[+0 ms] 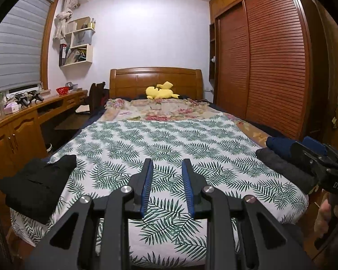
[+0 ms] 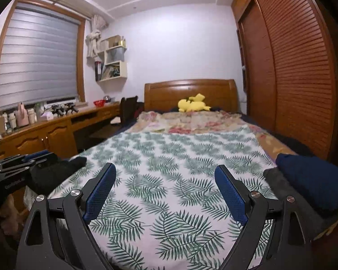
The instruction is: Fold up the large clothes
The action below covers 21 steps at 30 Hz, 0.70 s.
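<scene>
My left gripper [image 1: 167, 164] – jaws a narrow gap apart, nothing between | my right gripper [image 2: 165, 172] – jaws wide apart, empty | black folded garment [image 1: 37, 184] at the leaf-print sheet's [image 1: 169, 139] left edge | grey folded garment [image 1: 284, 168] and navy folded garment [image 2: 313, 180] touching at its right edge

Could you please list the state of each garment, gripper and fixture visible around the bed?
Black folded garment: folded, at the bed's left edge.
Dark grey folded garment: folded, at the right edge.
Navy folded garment: folded, lying on the grey one.
Left gripper: narrowly open, empty.
Right gripper: wide open, empty.
Grey window blind: lowered.
Slatted wooden wardrobe doors: closed.
</scene>
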Each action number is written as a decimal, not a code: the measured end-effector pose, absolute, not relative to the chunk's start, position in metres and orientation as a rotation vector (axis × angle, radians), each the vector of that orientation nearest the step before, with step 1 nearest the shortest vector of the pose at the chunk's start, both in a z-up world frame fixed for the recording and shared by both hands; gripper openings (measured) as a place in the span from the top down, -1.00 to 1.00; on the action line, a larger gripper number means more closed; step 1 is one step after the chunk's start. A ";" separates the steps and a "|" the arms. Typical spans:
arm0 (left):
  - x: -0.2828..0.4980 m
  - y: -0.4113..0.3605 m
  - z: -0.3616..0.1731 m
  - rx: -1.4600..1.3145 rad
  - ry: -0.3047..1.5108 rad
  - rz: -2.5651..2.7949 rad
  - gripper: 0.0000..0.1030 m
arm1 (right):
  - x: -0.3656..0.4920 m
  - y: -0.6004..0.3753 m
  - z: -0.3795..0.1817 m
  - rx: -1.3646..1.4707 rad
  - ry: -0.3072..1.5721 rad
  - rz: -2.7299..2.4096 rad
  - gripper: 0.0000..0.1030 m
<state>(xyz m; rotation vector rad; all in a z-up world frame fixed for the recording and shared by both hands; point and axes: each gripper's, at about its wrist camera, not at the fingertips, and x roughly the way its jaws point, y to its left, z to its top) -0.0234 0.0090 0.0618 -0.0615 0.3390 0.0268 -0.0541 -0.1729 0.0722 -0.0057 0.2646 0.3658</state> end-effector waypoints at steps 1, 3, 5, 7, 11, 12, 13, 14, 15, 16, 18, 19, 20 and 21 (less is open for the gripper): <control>-0.024 0.009 0.062 -0.062 0.339 0.027 0.51 | -0.055 -0.173 0.074 -0.005 0.261 0.363 -0.76; -0.026 0.010 0.064 -0.062 0.339 0.029 0.51 | -0.054 -0.173 0.075 0.001 0.260 0.364 -0.76; -0.028 0.010 0.065 -0.060 0.337 0.032 0.51 | -0.053 -0.172 0.075 0.005 0.261 0.363 -0.76; -0.029 0.010 0.065 -0.059 0.336 0.034 0.51 | -0.053 -0.171 0.075 0.005 0.260 0.362 -0.76; -0.029 0.010 0.064 -0.062 0.334 0.036 0.51 | -0.052 -0.172 0.074 0.006 0.262 0.366 -0.77; -0.030 0.010 0.064 -0.063 0.333 0.036 0.51 | -0.052 -0.172 0.074 0.005 0.264 0.365 -0.77; -0.030 0.010 0.064 -0.062 0.334 0.036 0.51 | -0.052 -0.172 0.074 0.005 0.264 0.366 -0.76; -0.030 0.010 0.064 -0.061 0.335 0.036 0.51 | -0.052 -0.172 0.074 0.005 0.263 0.365 -0.76; -0.030 0.010 0.065 -0.060 0.336 0.035 0.51 | -0.052 -0.172 0.074 0.005 0.264 0.365 -0.76; -0.030 0.010 0.065 -0.060 0.336 0.035 0.51 | -0.053 -0.171 0.073 0.004 0.264 0.364 -0.76; -0.030 0.010 0.065 -0.061 0.334 0.034 0.51 | -0.053 -0.171 0.073 0.005 0.265 0.365 -0.76; -0.030 0.010 0.065 -0.061 0.335 0.035 0.51 | -0.053 -0.171 0.073 0.005 0.266 0.365 -0.76; -0.030 0.010 0.065 -0.061 0.334 0.034 0.51 | -0.053 -0.171 0.072 0.005 0.266 0.365 -0.76; -0.031 0.011 0.065 -0.062 0.334 0.034 0.51 | -0.052 -0.171 0.072 0.005 0.267 0.365 -0.76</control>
